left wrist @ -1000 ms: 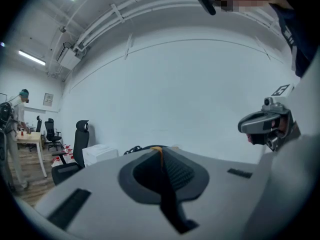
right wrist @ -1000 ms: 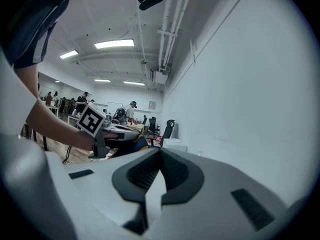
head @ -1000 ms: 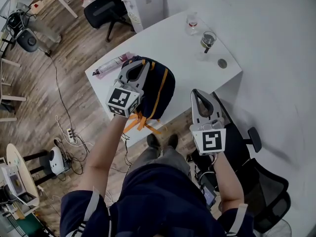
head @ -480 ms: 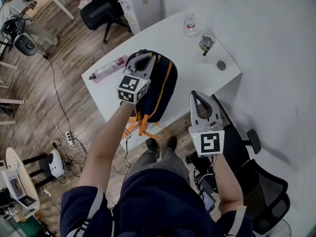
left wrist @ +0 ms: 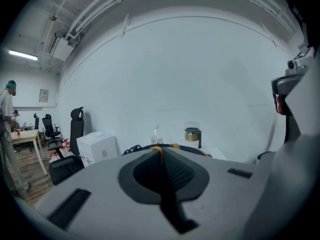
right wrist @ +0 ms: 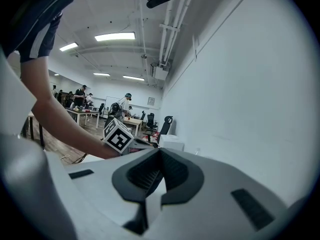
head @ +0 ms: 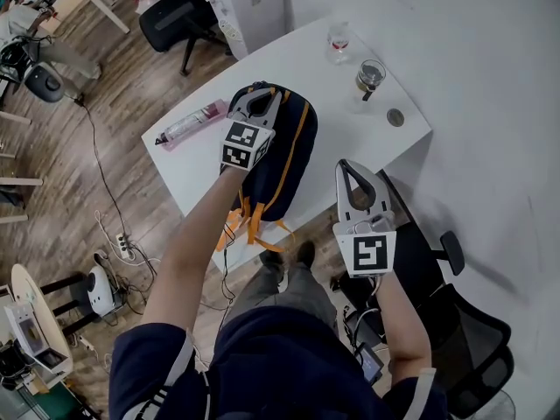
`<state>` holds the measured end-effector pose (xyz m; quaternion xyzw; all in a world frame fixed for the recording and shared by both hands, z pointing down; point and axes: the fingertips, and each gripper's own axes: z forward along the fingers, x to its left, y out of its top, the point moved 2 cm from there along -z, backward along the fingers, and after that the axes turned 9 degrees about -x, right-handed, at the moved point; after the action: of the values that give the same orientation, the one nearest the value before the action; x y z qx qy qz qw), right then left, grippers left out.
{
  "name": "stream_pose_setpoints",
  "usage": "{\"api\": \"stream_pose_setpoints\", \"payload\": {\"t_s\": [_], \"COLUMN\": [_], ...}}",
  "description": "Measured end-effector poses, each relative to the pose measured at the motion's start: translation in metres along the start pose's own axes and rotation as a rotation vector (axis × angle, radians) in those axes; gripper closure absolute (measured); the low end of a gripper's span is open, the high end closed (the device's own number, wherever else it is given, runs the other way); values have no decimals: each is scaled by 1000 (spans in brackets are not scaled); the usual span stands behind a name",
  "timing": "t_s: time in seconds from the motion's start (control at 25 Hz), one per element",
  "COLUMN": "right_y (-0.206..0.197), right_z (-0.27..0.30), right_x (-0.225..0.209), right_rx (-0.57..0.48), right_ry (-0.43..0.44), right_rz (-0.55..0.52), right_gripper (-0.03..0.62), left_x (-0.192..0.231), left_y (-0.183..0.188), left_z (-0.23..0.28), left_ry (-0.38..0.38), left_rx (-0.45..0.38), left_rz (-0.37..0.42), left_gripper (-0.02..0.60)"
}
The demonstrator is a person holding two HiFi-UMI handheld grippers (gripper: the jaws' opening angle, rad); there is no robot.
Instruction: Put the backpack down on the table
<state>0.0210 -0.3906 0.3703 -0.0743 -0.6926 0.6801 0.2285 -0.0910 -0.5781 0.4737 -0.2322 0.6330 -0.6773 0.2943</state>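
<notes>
Head view puts the navy fabric backpack with orange trim (head: 284,156) farther onto the curved white table (head: 306,59) than a second ago, when much of it hung over the near edge. It now lies mostly on the tabletop, and the left gripper (head: 256,94) has gone forward with it. The right gripper (head: 350,164) has barely shifted and hangs off the near edge, apart from the backpack.

A clear stemmed glass (head: 339,40) and a glass jar with a dark lid (head: 369,75) stand at the far side. The jar looks amber inside; what the glass holds I cannot tell.

The backpack's long axis runs from the person's edge towards the far side, top end away, with its orange straps (head: 254,221) dangling over the near edge.

Left gripper view shows the jaws pressed together, pinching an orange strip at the backpack's top. Right gripper view shows jaws closed with nothing between them.
</notes>
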Motion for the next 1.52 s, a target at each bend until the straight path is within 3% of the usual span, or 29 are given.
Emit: {"api": "stream_pose_setpoints", "payload": {"t_s": [0.76,1.52], "right_y": [-16,-50], "right_z": [20,36], "right_x": [-3,-1], "right_rx": [-43,4], "right_ry": [-18,-3], "right_rz": [62,87], "right_gripper": [592,592], "left_x": [24,44], "left_y": [-78,-133], "left_z": [57,82], "left_ry": [9,8], "left_rx": [112,217], "left_rz": [2,-41], "left_gripper": [577,577]}}
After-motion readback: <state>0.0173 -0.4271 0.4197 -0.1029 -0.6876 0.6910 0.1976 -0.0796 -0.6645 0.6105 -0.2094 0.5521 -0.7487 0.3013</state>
